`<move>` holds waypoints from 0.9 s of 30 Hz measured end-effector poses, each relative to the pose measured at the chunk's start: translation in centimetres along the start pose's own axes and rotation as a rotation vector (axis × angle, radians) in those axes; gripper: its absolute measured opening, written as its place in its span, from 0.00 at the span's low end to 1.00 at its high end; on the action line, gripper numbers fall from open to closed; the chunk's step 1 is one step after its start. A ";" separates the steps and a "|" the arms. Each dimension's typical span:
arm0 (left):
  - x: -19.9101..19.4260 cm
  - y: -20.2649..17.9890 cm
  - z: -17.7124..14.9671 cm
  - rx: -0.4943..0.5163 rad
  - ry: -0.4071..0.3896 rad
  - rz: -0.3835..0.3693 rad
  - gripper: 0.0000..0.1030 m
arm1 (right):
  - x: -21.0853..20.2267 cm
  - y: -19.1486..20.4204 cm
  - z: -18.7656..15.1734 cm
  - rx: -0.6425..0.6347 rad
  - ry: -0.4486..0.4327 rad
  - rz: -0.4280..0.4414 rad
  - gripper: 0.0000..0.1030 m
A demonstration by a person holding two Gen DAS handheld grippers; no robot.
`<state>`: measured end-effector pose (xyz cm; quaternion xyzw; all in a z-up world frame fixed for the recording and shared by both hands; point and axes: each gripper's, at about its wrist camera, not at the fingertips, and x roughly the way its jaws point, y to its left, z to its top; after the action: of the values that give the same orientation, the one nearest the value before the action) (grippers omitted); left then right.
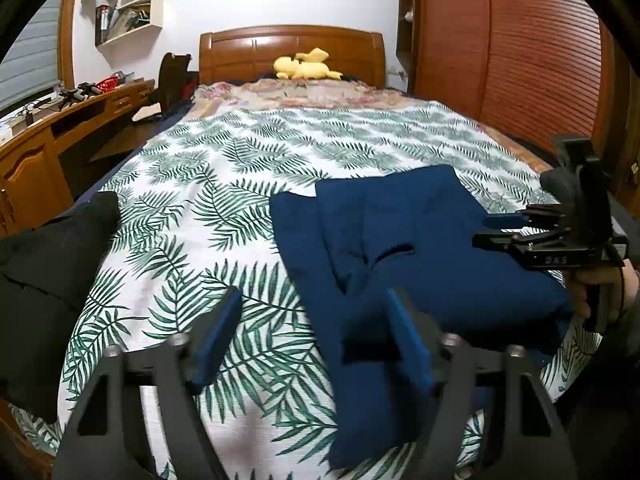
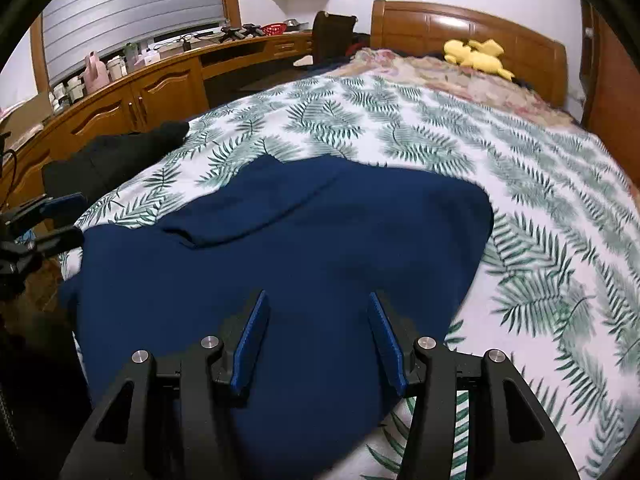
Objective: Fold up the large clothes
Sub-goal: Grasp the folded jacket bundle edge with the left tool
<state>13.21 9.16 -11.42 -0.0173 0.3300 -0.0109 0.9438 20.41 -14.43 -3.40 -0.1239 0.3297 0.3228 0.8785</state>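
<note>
A navy garment (image 1: 420, 248) lies partly folded on the leaf-print bedspread (image 1: 208, 184), close to the bed's near edge, with a folded flap across its top (image 2: 280, 204). My left gripper (image 1: 312, 316) is open and hangs over the garment's left border; its right finger (image 1: 408, 344) is above the cloth, its left finger (image 1: 216, 340) above the bedspread. My right gripper (image 2: 317, 298) is open just above the garment's near part, gripping nothing. It also shows from the side, held by a hand, at the garment's right edge (image 1: 504, 232). The left gripper (image 2: 52, 220) appears at the far left in the right wrist view.
A black garment (image 1: 48, 264) lies on the bed's left side. A yellow plush toy (image 1: 306, 66) rests by the wooden headboard (image 1: 292, 48). A wooden desk (image 2: 152, 84) with bottles runs along the left, and a wooden wardrobe (image 1: 508, 52) stands on the right.
</note>
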 end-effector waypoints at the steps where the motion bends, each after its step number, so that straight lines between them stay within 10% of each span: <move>1: 0.3 -0.3 0.2 0.002 0.016 0.001 0.62 | 0.3 -0.2 0.2 0.001 0.011 0.005 0.52; 9: 1.6 -2.6 0.2 -0.057 0.081 -0.019 0.56 | 0.2 -0.8 0.9 0.002 0.016 0.015 0.52; 15: 1.6 -4.3 0.5 -0.019 0.131 -0.063 0.12 | -1.6 -2.1 -1.3 0.043 0.001 0.025 0.52; 27: -5.1 -6.0 -0.6 0.009 0.034 0.022 0.09 | -4.4 -2.3 -2.9 0.036 -0.019 0.080 0.52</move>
<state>8.83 3.30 -8.49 -0.0093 0.3461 -0.0023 0.9382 17.96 -19.51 -2.67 -0.0919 0.3319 0.3530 0.8700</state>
